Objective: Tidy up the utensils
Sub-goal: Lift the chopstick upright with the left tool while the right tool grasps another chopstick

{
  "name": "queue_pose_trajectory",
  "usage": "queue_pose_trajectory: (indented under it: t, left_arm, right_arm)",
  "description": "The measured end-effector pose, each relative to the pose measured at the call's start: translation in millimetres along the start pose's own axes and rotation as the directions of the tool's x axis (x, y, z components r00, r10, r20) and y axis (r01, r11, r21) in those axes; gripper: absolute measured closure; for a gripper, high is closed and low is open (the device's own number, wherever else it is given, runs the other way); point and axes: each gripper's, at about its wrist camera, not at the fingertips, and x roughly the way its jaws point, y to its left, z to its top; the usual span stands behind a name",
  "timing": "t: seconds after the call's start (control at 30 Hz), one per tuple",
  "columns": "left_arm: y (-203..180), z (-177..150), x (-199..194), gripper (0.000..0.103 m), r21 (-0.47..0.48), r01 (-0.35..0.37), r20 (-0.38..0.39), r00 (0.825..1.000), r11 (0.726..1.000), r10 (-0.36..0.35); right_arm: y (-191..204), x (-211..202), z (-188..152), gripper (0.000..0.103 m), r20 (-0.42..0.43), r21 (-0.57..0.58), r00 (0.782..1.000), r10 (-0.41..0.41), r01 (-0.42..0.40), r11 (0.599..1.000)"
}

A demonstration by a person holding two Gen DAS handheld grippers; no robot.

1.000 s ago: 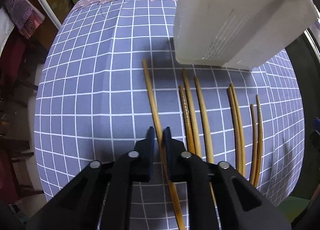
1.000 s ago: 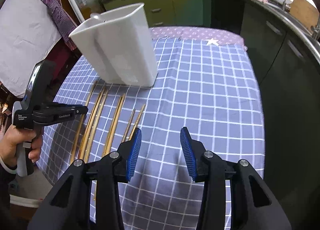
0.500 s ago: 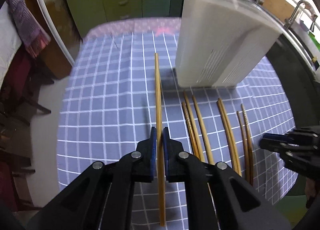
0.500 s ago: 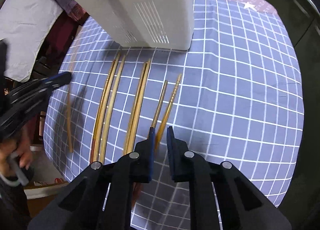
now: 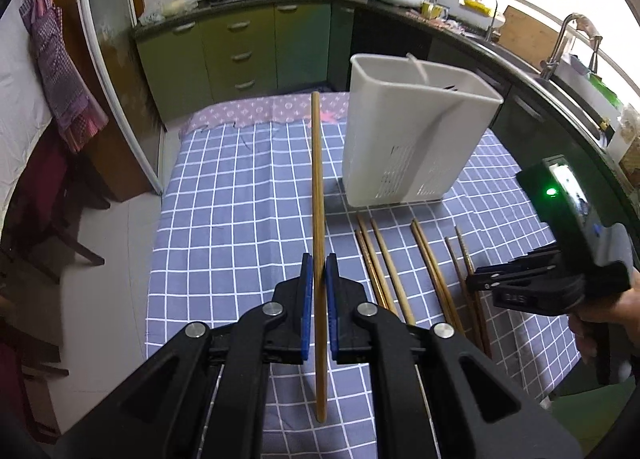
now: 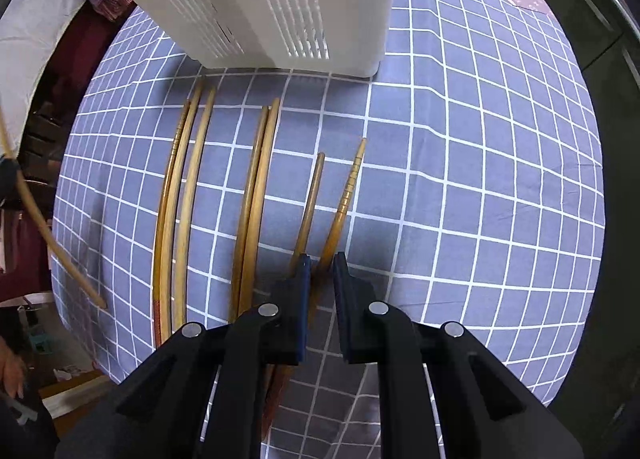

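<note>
- left gripper (image 5: 319,273) clamped on one chopstick (image 5: 317,195), lifted clear of the cloth
- right gripper (image 6: 320,265) pinched on the ridged chopstick (image 6: 347,195), flat on the table (image 6: 480,179)
- white holder (image 5: 408,139) at 1 o'clock from left gripper

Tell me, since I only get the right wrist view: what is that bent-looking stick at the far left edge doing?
Observer: The left gripper is shut on that chopstick, gripping it part-way along and holding it clear of the checked tablecloth.
Operator: And the white box at the top, is it closed?
Observer: No. The white holder stands upright with its top open, just right of the held chopstick's far end.
</note>
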Motion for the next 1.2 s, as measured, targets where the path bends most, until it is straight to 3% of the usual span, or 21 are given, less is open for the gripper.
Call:
queue_pose_trajectory:
  t: [0.2,0.4,0.47,0.63,0.77,0.9,1.03,1.2]
  left_arm:
    - [-1,-5,-11,0.096,0.014,0.002,0.03,1.0,1.0,-0.003]
    - [4,-7,-17,0.096,0.012,0.002,0.043,0.999,1.0,-0.002]
    - [6,-7,-22,0.096,0.012,0.001,0.054,0.999,1.0,-0.001]
    - [5,-8,-29,0.096,0.016,0.003,0.071,0.997,1.0,-0.004]
    - [1,-8,-37,0.096,0.03,-0.01,0.094,0.996,0.999,0.008]
    - [0,-8,-41,0.096,0.036,-0.015,0.098,0.995,0.999,0.011]
    - [-1,-4,-31,0.096,0.033,-0.003,0.046,0.999,0.999,0.002]
    - [0,10,15,0.096,0.017,0.006,-0.087,0.996,1.0,-0.005]
  right_arm:
    - [6,2,-4,0.096,0.038,0.022,0.999,-0.014,0.013,1.0]
    - [-9,-31,-17,0.096,0.136,0.042,0.988,0.072,-0.078,0.996]
    - [-10,-51,-25,0.096,0.197,0.031,0.976,0.092,-0.1,0.994]
    - [-16,-105,-61,0.096,0.369,-0.005,0.92,0.129,-0.137,0.991]
    - [-23,-129,-95,0.096,0.451,-0.028,0.882,0.134,-0.136,0.99]
    - [-31,-144,-115,0.096,0.49,-0.039,0.862,0.13,-0.128,0.991]
    - [-36,-146,-126,0.096,0.497,-0.045,0.855,0.144,-0.141,0.989]
    - [-42,-146,-127,0.096,0.495,-0.048,0.855,0.155,-0.151,0.987]
